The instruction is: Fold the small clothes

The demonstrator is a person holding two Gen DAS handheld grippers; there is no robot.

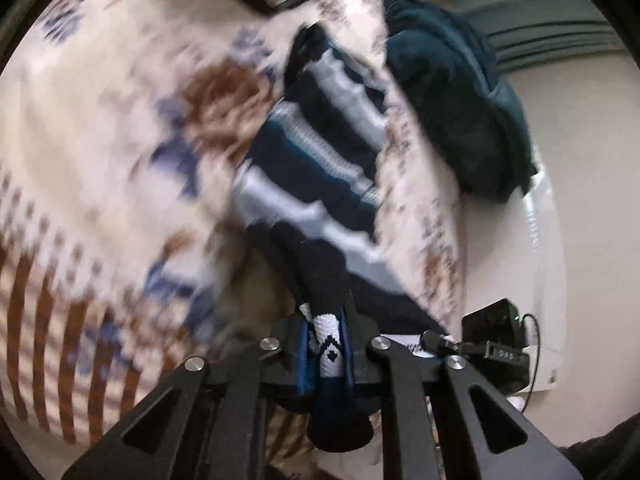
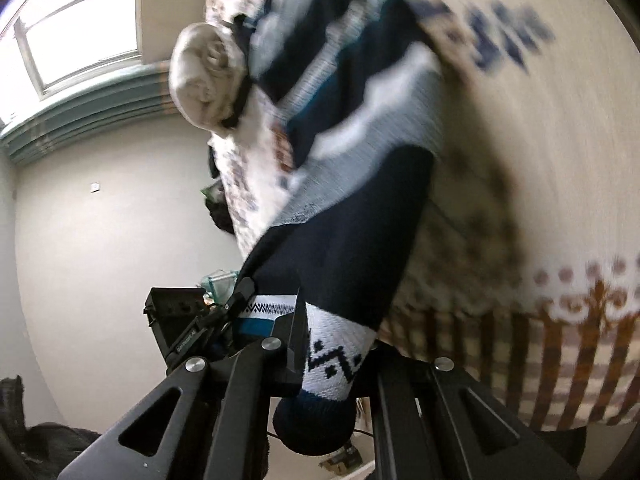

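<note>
A small knit garment point(image 1: 320, 152) with navy, white, grey and teal stripes hangs stretched between both grippers over the bed. In the left wrist view my left gripper point(image 1: 326, 340) is shut on its white band with the black diamond pattern. The right gripper's body point(image 1: 492, 340) shows just to its right. In the right wrist view my right gripper point(image 2: 332, 344) is shut on the same patterned hem, and the garment point(image 2: 352, 220) runs up and away from it. The left gripper point(image 2: 224, 312) sits close on the left, pinching the hem too.
The bed wears a cream bedspread point(image 1: 100, 140) with brown and blue patterns, blurred. A dark teal garment point(image 1: 452, 92) lies at the bed's far edge. A rolled cream cloth point(image 2: 208, 76) rests near the striped piece. A window point(image 2: 80, 20) and a plain wall lie beyond.
</note>
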